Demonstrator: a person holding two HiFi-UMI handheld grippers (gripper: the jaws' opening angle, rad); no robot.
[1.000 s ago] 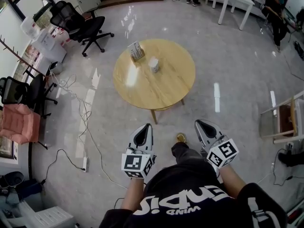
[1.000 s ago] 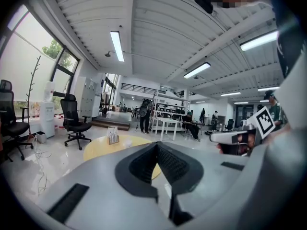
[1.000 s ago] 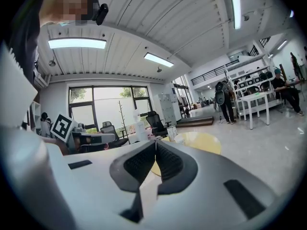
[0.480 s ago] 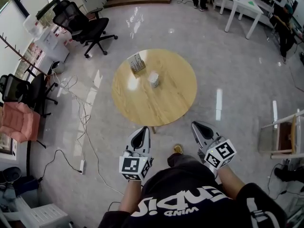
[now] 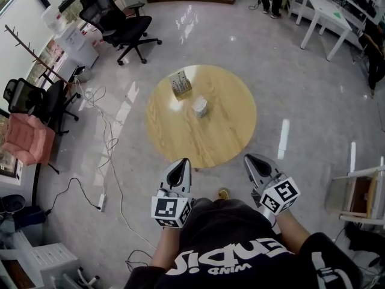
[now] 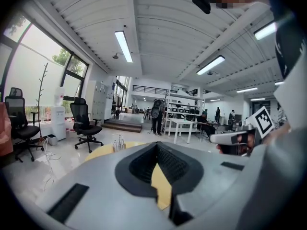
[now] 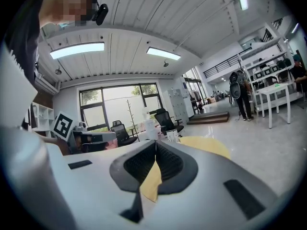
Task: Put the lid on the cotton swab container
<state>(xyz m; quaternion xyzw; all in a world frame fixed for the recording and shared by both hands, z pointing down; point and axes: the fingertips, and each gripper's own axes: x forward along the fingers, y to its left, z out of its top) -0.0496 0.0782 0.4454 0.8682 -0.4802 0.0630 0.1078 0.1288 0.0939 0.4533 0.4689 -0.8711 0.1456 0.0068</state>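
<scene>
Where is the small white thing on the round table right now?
Head view: the small white thing sits near the middle of the round wooden table, beside the boxy holder, to its right and nearer the person.

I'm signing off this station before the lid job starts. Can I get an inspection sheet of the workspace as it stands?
Surface: round wooden table, bare apart from two things.
Job's things: cotton swab container standing near the far edge; small white item, probably the lid, apart from it toward the middle.
Clutter: nothing seen on the table.
Grippers: left gripper and right gripper both have jaws shut and empty, short of the table.
Cables: loose cable and power strip on the floor, left of the table.
Surroundings: office chair, pink chair, white desk.
</scene>
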